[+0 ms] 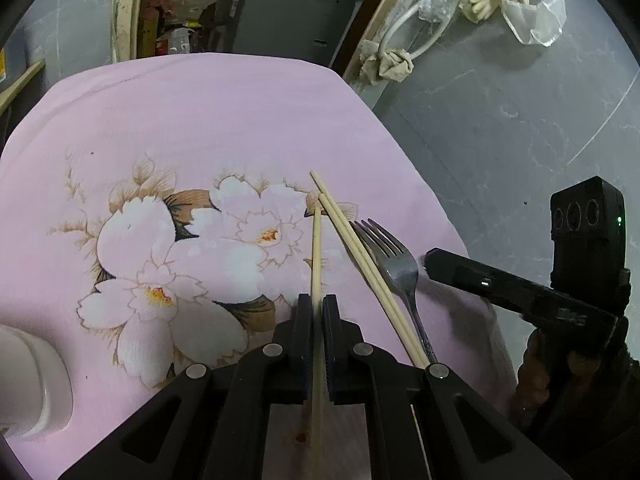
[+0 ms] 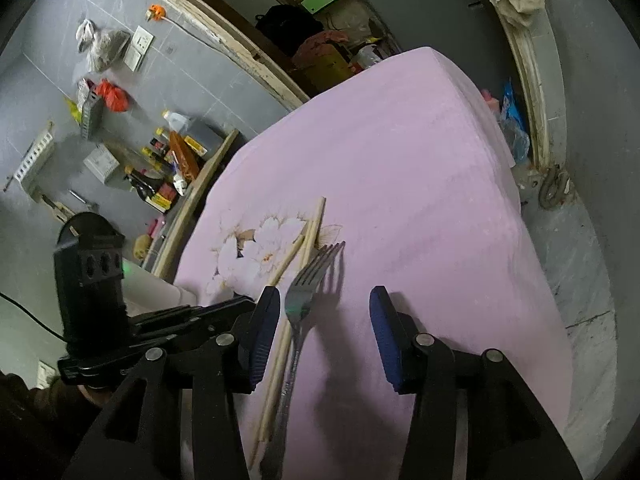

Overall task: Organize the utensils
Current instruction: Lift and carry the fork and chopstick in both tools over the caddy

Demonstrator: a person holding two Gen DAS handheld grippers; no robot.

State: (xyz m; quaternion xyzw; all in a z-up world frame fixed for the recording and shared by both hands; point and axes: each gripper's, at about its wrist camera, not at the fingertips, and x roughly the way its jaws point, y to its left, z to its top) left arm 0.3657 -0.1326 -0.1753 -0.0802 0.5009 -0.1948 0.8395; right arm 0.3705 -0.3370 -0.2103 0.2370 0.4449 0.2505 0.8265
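Observation:
My left gripper [image 1: 318, 306] is shut on a single wooden chopstick [image 1: 316, 248] that points forward over the pink flowered cloth [image 1: 224, 120]. To its right lie two more chopsticks [image 1: 360, 256] side by side, and beside them a metal fork [image 1: 394, 260], tines pointing away. My right gripper [image 2: 324, 300] is open and empty, low over the cloth [image 2: 400, 160]. The fork [image 2: 308, 284] lies between its fingers, close to the left finger [image 2: 264, 328]. The chopsticks [image 2: 308, 240] lie just left of the fork. The left gripper [image 2: 192, 316] shows at the left.
A white cup-like container [image 1: 32, 384] stands on the cloth at the lower left. The cloth's right edge [image 1: 452, 216] drops to a grey tiled floor [image 1: 520, 120]. Cluttered shelves and bottles [image 2: 168, 160] lie beyond the table's left side.

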